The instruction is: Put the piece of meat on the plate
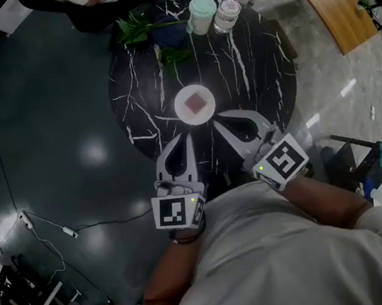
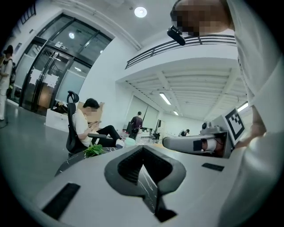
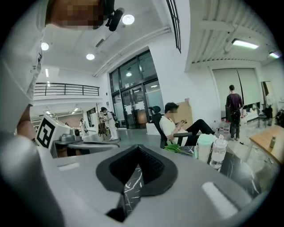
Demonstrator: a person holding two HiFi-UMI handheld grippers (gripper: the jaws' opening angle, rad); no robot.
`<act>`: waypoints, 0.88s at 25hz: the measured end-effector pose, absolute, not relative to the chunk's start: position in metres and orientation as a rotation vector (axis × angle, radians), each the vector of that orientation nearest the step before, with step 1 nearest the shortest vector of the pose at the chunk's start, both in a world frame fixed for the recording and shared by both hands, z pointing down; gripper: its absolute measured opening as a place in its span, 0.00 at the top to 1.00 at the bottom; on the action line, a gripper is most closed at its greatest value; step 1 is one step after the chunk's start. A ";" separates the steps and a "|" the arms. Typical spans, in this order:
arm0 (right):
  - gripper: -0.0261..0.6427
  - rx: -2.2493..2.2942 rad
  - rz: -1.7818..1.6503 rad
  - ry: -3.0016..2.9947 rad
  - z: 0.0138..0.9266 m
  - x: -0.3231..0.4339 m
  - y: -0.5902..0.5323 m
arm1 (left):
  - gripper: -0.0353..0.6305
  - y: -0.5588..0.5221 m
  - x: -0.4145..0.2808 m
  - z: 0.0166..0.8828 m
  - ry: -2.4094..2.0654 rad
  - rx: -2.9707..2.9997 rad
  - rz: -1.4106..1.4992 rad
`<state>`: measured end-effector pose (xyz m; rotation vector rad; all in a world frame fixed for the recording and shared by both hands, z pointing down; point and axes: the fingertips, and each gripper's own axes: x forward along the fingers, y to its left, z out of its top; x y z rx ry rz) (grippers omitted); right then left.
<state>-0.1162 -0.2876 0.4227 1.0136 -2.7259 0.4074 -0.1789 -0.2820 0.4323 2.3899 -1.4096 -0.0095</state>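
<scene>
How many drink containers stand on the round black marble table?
2: a mint-green lidded cup and a clear plastic bottle, side by side at the table's far edge; none looks hidden.

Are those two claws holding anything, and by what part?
Nothing: the left claw and right claw are shut and empty; the meat lies on the plate.

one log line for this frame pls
stage: meat placed | meat: on plate | left gripper: shut, empty | right gripper: shut, empty | both clear of plate
</scene>
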 end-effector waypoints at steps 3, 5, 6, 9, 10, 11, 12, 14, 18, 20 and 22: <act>0.96 0.997 0.379 -2.778 0.391 -0.120 -0.257 | 0.94 -0.266 -0.171 0.394 -1.384 2.425 -0.052; 0.96 0.998 0.339 -2.818 0.369 -0.121 -0.243 | 0.94 -0.257 -0.165 0.371 -1.381 2.463 -0.078; 0.96 1.000 0.329 -2.829 0.360 -0.119 -0.235 | 0.94 -0.251 -0.162 0.361 -1.385 2.471 -0.086; 0.96 0.995 0.308 -2.857 0.338 -0.108 -0.213 | 0.94 -0.228 -0.151 0.338 -1.422 2.472 -0.107; 0.96 0.988 0.292 -2.871 0.332 -0.102 -0.206 | 0.94 -0.221 -0.147 0.331 -1.435 2.474 -0.116; 0.96 0.975 0.271 -2.886 0.326 -0.096 -0.199 | 0.94 -0.213 -0.142 0.325 -1.450 2.480 -0.123; 0.96 0.958 0.257 -2.901 0.322 -0.089 -0.190 | 0.94 -0.204 -0.136 0.319 -1.469 2.488 -0.127; 0.96 0.928 0.265 -2.921 0.316 -0.072 -0.168 | 0.94 -0.181 -0.124 0.310 -1.517 2.493 -0.131; 0.96 0.891 0.273 -2.956 0.305 -0.036 -0.125 | 0.94 -0.130 -0.097 0.302 -1.621 2.460 -0.144; 0.96 0.869 0.249 -2.977 0.301 -0.024 -0.101 | 0.94 -0.106 -0.082 0.302 -1.669 2.444 -0.146; 0.96 0.858 0.246 -2.994 0.301 -0.013 -0.076 | 0.94 -0.081 -0.068 0.304 -1.698 2.426 -0.146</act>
